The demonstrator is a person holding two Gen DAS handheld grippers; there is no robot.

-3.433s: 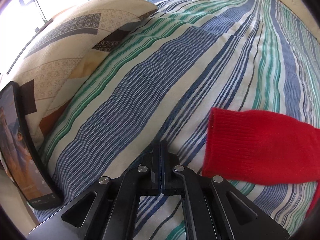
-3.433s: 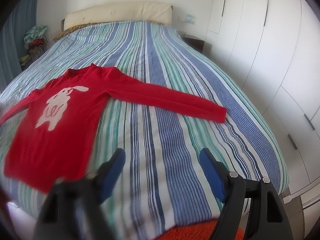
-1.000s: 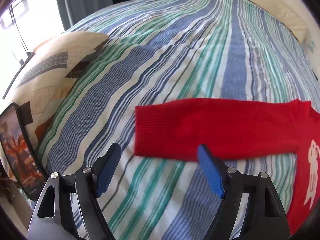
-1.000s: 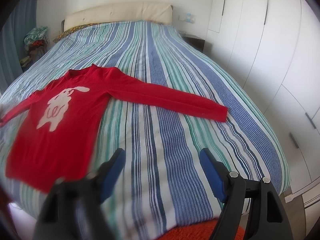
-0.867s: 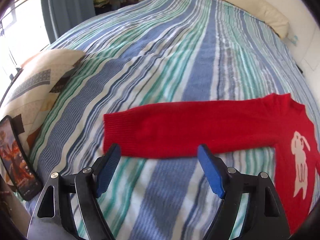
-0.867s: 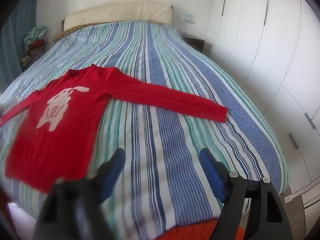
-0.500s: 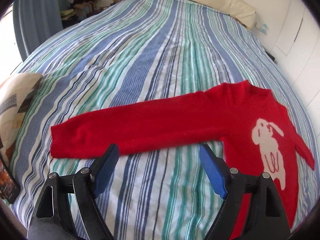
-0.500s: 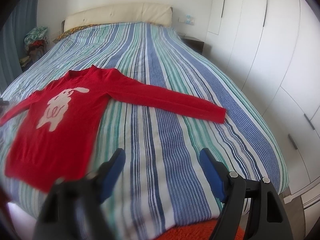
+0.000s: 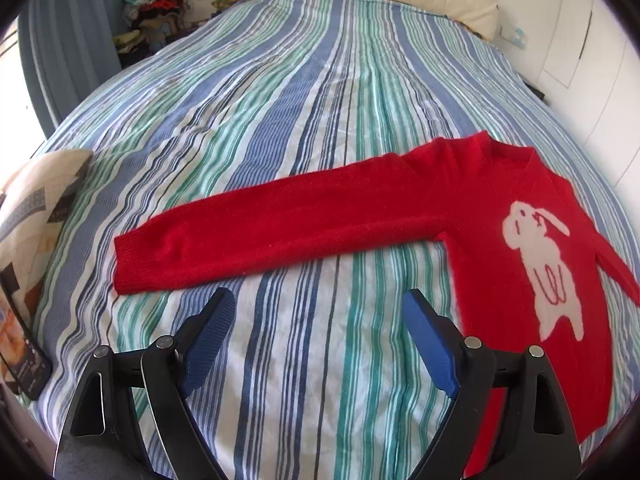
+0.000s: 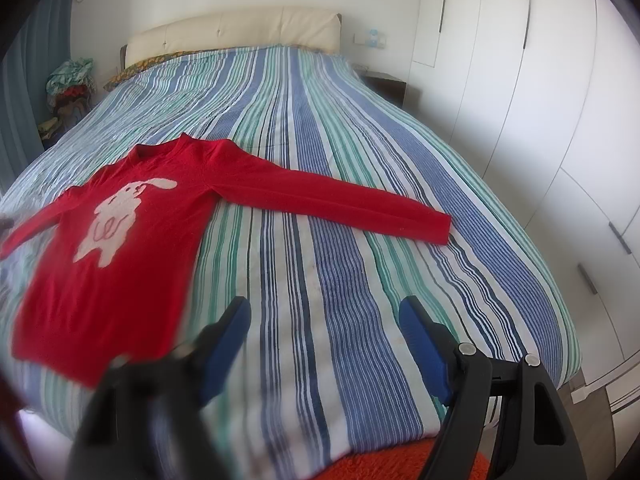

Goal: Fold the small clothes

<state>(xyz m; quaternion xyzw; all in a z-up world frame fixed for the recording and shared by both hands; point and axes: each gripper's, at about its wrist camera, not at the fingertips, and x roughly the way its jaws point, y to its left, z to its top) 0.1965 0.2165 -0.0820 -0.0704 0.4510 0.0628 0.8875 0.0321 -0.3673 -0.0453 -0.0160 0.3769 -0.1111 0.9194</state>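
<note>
A red long-sleeved sweater [image 9: 472,216] with a white rabbit on its chest lies flat and face up on the striped bedspread [image 9: 320,100], both sleeves stretched out sideways. My left gripper [image 9: 319,304] hovers above the bedspread just in front of one sleeve, its jaws opening with only bare bedspread between them. In the right wrist view the sweater [image 10: 132,232] lies at the left, its other sleeve reaching right. My right gripper [image 10: 325,312] hangs open over the bedspread [image 10: 360,160] near the bed's foot, nothing between its blue pads.
A patterned cushion [image 9: 36,200] and a phone [image 9: 20,344] lie at the bed's left edge. A pile of clothes [image 9: 156,4] sits beside the cream headboard [image 10: 240,32]. White wardrobe doors [image 10: 560,100] run along the right. An orange rug [image 10: 400,460] lies below the bed's foot.
My left gripper let go of the sleeve cuff, opened and swung right and back, so the whole sleeve and the rabbit came into view. The right gripper stayed still.
</note>
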